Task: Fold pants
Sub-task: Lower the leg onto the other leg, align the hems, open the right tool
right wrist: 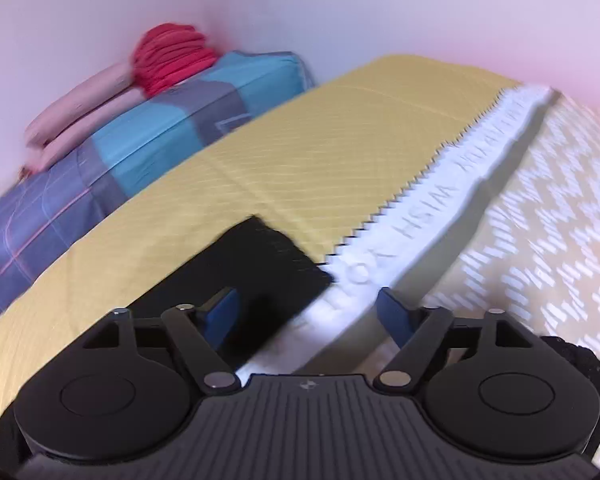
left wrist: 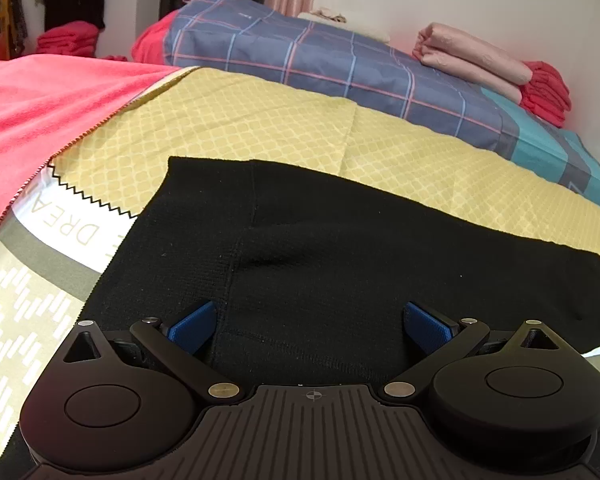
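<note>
Left wrist view: the left gripper (left wrist: 310, 322) hangs over the black pants (left wrist: 340, 248), its blue pads (left wrist: 426, 326) spread wide with only flat cloth lying below and between them, nothing pinched. The pants lie flat on a yellow sheet (left wrist: 260, 120), one straight hem ahead and to the left of the gripper, the cloth running long from there out past the right of the view. A seam runs from beside the left pad away toward the far edge. Beyond the pants sits a plaid quilt (left wrist: 300, 52) with folded pink cloth (left wrist: 472, 56) and red cloth (left wrist: 546, 92) on top; a pink blanket (left wrist: 40, 112) lies to the left.

Right wrist view, blurred: the right gripper (right wrist: 308, 312) stands with its jaws wide apart and empty. One narrow end of the pants (right wrist: 260, 264) lies just ahead of the left pad, its long axis slanting back under the gripper, its squared end pointing toward the zigzag edge of the yellow sheet (right wrist: 320, 140). Under the right pad is a white lettered band (right wrist: 440, 196) of the mattress.
</note>
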`<action>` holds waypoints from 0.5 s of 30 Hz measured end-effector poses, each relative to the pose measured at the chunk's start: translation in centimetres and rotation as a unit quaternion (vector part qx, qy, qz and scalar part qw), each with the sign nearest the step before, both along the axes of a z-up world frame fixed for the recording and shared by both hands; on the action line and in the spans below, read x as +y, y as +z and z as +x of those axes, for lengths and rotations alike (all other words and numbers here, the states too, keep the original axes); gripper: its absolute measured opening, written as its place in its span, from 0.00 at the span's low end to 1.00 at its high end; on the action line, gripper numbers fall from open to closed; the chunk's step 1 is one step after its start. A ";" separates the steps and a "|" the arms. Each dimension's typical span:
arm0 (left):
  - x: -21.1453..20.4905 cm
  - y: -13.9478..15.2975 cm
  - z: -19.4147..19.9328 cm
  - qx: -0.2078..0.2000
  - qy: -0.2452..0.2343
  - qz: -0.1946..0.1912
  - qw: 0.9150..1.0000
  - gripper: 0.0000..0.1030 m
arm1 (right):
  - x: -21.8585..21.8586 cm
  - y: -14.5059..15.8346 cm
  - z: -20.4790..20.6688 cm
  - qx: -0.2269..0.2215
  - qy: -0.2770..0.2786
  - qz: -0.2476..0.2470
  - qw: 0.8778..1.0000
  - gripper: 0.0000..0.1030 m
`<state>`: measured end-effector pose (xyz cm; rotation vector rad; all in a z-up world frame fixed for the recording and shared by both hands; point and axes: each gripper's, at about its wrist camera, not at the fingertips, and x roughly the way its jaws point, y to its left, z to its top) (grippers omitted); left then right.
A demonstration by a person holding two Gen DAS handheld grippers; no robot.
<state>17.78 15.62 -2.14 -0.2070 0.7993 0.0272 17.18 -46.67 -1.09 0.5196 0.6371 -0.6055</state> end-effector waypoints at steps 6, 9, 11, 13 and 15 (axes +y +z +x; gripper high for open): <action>-0.3 0.0 -0.1 -0.001 -0.001 0.012 1.000 1.00 | 0.4 -1.3 2.1 -0.022 0.085 0.020 0.996 0.31; -0.2 -0.1 -0.1 -0.003 -0.001 0.011 1.000 1.00 | 0.3 -0.5 2.4 -0.010 0.099 -0.030 0.995 0.07; -0.3 -0.1 -0.1 -0.004 0.000 0.011 1.000 1.00 | -1.5 -0.9 2.1 -0.007 0.042 -0.020 0.999 0.07; -0.4 -0.1 -0.1 -0.003 0.000 0.016 1.000 1.00 | -1.6 -1.3 2.2 -0.002 0.056 -0.019 0.998 0.09; -0.6 -0.2 -0.1 -0.002 -0.001 0.022 1.000 1.00 | -0.9 -0.4 1.7 0.002 0.062 -0.026 0.998 0.21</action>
